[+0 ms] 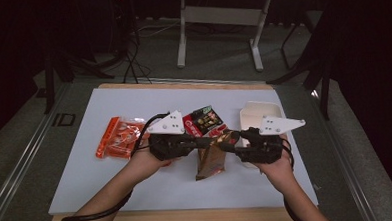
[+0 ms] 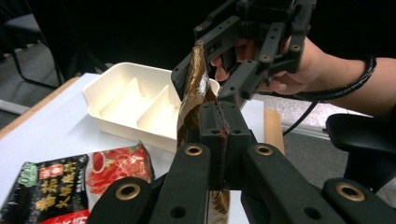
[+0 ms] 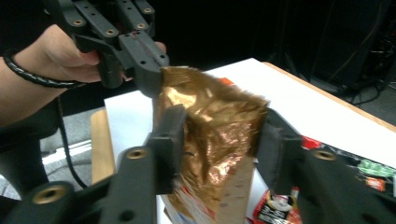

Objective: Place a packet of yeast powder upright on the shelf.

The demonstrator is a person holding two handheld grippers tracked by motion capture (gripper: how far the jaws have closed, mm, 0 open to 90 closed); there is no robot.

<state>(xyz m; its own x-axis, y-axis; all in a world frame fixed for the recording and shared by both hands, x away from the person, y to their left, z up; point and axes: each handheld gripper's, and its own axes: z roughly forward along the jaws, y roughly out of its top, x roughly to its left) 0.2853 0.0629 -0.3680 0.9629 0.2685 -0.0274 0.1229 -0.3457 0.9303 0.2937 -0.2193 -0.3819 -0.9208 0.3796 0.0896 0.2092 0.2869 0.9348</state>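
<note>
Light, crinkly foil pouch

Your left gripper is clenched on its edge; right gripper's fingers straddle it, unclamped (pinch the seam).

Overhead light brightens the white table against a dark room, glare gleams on the brown foil packet, and close-up jaws look soft and blurred.
</note>
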